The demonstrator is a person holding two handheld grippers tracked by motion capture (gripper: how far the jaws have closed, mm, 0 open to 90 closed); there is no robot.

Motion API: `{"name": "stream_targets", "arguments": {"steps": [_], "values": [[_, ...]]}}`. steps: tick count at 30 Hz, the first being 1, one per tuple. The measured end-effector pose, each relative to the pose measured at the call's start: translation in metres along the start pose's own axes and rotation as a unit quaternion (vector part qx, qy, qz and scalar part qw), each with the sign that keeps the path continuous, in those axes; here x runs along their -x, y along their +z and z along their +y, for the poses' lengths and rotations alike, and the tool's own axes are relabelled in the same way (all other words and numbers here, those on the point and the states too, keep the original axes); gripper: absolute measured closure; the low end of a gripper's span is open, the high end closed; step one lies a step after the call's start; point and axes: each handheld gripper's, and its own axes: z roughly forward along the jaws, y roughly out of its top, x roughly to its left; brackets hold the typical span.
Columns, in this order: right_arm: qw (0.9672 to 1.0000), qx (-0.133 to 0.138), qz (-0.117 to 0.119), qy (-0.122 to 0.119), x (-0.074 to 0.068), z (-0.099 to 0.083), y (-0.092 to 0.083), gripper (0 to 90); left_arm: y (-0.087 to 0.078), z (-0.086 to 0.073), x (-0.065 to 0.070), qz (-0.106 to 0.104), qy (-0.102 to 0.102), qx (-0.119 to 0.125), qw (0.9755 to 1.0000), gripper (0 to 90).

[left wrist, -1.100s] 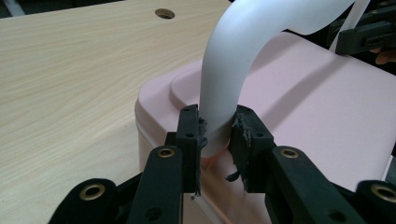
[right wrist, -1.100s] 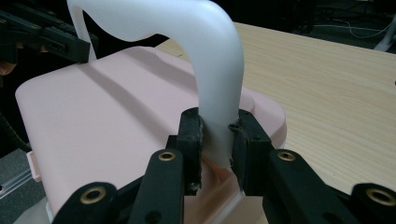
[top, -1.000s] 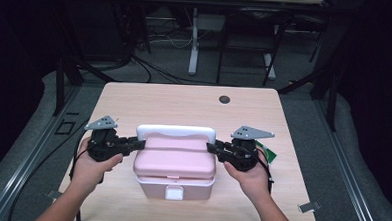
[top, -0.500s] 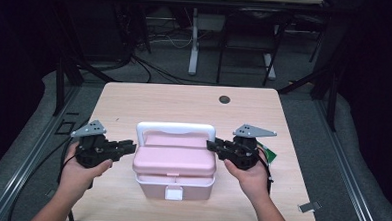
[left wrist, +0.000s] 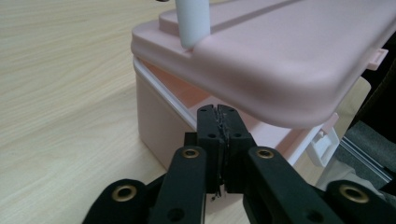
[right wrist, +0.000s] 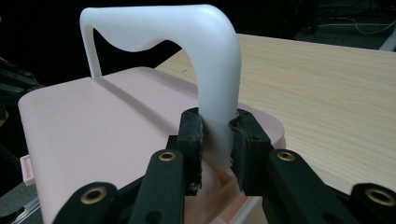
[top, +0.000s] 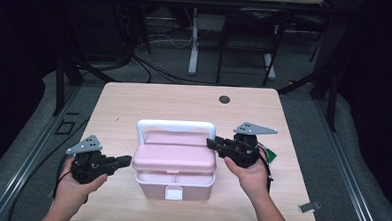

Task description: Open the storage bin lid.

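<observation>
High view: the pink box point(top: 174, 164) sits at the near middle of the table point(top: 134, 103), its lid lifted ajar. Right of the box, the right gripper point(top: 213, 143) clamps its white handle point(top: 176, 125); the left gripper point(top: 127, 160), just closed empty, waits beside its left end. Full opening remains.

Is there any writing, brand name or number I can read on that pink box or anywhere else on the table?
None can be read.
Pink box: plain lid, white handle and white latch, no lettering.
Green tag by the right tool: too small to tell whether it bears print.
Left tool: no markings seen.
</observation>
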Motion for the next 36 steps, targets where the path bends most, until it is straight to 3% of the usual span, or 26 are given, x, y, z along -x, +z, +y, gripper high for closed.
{"name": "stream_targets", "arguments": {"steps": [14, 21, 36], "values": [[1.0000, 0.002, -0.001, 0.002, 0.000, 0.000, 0.000, 74.6, 0.020, -0.003, 0.015, -0.029, 0.015, -0.022, 0.9992, 89.5], [1.0000, 0.002, -0.004, 0.003, 0.000, -0.001, 0.000, 74.6, 0.029, -0.001, 0.021, -0.040, 0.018, -0.021, 0.9988, 89.5], [0.9999, 0.000, -0.003, 0.012, 0.002, -0.004, 0.001, 72.2, 0.027, 0.002, 0.026, -0.034, 0.029, -0.020, 0.9988, 89.5]]}}
